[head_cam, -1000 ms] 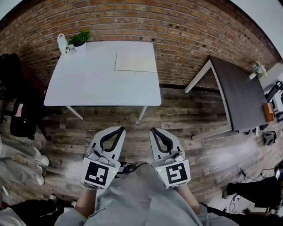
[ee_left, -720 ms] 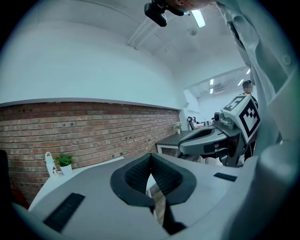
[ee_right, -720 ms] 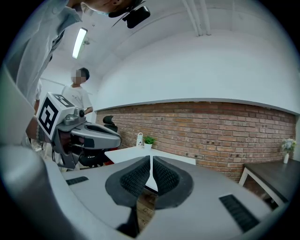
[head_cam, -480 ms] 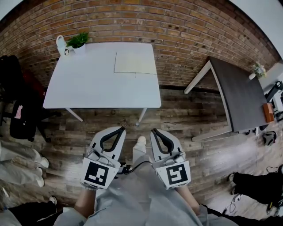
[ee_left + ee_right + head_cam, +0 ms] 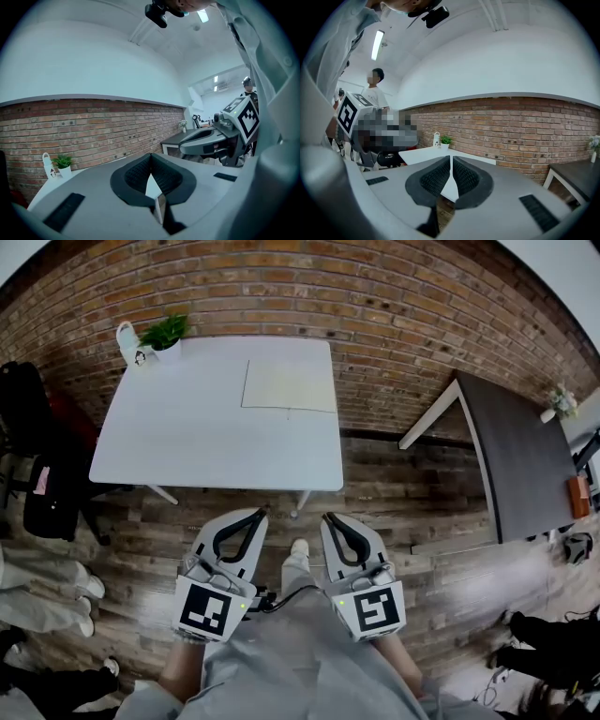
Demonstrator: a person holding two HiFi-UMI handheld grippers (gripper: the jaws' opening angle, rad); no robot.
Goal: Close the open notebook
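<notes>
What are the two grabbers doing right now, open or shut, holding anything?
Grey two-jaw left gripper: shut, holding nothing.
Grey two-jaw right gripper: shut, holding nothing.

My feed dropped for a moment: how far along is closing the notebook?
Done: nothing yet. The notebook lies flat and open at the far right corner of the table. In hand: the left gripper and right gripper are both shut and empty, above the floor and short of the table. Left: reach the table, catch one cover and fold it over.
</notes>
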